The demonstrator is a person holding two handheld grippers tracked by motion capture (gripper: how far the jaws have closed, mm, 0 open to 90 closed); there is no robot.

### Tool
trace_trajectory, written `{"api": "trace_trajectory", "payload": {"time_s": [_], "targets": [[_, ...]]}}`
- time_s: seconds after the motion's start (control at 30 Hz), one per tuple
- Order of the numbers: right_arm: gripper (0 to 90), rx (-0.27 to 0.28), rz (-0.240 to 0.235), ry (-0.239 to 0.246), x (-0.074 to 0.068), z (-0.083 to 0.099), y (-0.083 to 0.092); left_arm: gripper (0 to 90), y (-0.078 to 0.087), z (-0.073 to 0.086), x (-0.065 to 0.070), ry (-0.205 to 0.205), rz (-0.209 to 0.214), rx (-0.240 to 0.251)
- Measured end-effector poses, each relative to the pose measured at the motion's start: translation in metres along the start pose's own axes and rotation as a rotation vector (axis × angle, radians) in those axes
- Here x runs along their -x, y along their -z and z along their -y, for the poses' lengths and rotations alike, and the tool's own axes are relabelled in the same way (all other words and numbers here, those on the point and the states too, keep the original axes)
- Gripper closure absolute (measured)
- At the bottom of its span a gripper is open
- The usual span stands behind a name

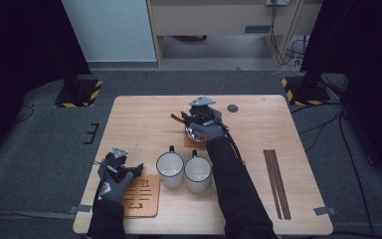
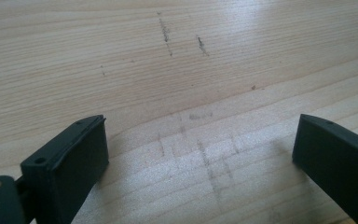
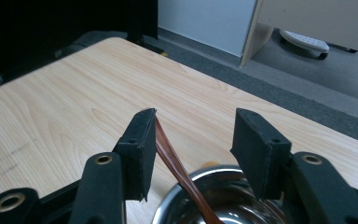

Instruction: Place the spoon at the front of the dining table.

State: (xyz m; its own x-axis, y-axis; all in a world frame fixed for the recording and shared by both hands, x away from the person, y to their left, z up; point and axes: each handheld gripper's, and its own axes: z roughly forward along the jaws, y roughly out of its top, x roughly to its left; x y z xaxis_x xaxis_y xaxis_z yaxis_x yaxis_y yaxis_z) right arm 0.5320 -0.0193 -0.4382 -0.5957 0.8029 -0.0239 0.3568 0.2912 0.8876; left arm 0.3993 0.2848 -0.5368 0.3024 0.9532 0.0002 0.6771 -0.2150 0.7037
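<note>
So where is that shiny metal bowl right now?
In the high view the metal bowl sits mid-table on a wooden coaster, just beyond the two white mugs, under the right gripper.

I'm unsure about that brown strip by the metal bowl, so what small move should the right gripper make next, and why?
Probably close the right gripper on the brown strip: it leans against one pad, the other pad stands clear, and its lower end sits in the metal bowl.

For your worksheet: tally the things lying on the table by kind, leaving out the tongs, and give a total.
White mugs: 2
Wooden coasters: 2
Metal bowl: 1
Bundle of brown sticks: 1
Brown strip in the bowl: 1
Dark round disc: 1
Total: 8
</note>
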Motion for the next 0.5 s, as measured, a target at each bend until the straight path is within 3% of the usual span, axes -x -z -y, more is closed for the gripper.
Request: {"api": "trace_trajectory", "payload": {"time_s": [0.5], "targets": [[57.0,-0.097,-0.064,0.033,-0.011,0.013,-0.028,2.0,0.0,0.0,0.0,0.0,0.0,0.0]]}}
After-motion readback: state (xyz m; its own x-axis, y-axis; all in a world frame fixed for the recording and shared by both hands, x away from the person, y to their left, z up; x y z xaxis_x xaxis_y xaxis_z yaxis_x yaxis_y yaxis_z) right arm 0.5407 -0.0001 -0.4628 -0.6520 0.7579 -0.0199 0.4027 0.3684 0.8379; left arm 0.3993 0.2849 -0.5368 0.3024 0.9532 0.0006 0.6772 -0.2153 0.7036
